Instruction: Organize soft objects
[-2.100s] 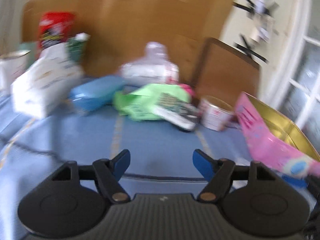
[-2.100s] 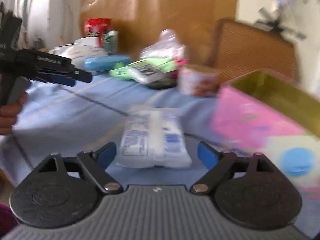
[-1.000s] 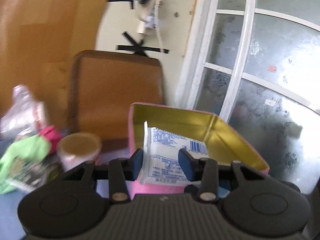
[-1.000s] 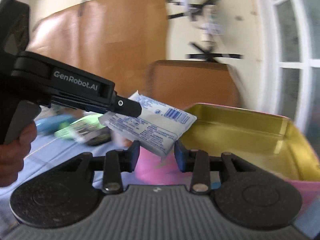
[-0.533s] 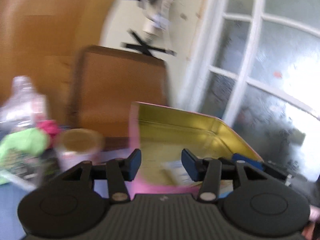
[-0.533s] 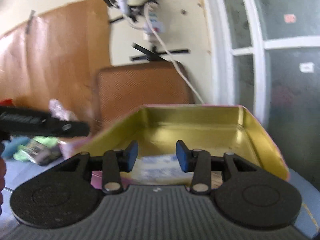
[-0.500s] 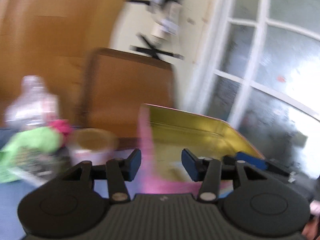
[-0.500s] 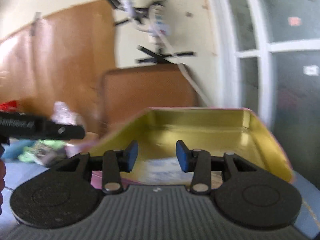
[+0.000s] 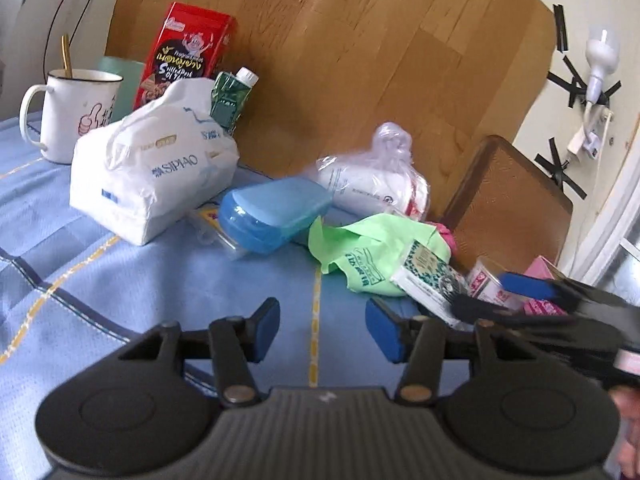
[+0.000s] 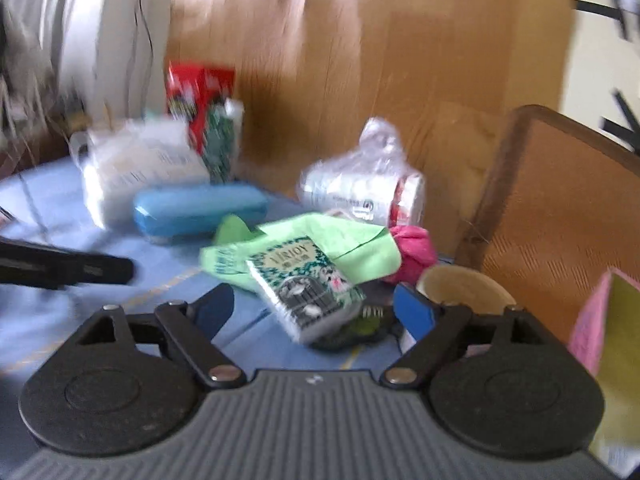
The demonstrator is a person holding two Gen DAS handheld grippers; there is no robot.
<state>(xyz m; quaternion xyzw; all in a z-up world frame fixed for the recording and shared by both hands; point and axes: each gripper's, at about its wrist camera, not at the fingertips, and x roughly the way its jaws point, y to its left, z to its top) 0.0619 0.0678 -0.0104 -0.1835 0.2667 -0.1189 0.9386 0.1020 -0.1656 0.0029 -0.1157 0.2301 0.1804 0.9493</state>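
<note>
Left gripper (image 9: 322,332) spread wide, holding nothing, over bare blue tablecloth (image 9: 120,280). Right gripper (image 10: 314,312) also spread, empty; green-patterned packet (image 10: 306,294) sits just ahead between its fingers, contact unclear. Beyond it: green bag (image 9: 372,252), blue case (image 9: 272,214), white tissue pack (image 9: 156,172), clear-wrapped bundle (image 9: 372,180) by the wooden board (image 9: 360,60).

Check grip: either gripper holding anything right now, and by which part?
Nothing held. Left gripper is open over bare tablecloth; right gripper is open, the tissue pack lying beyond its fingers, ungripped.
</note>
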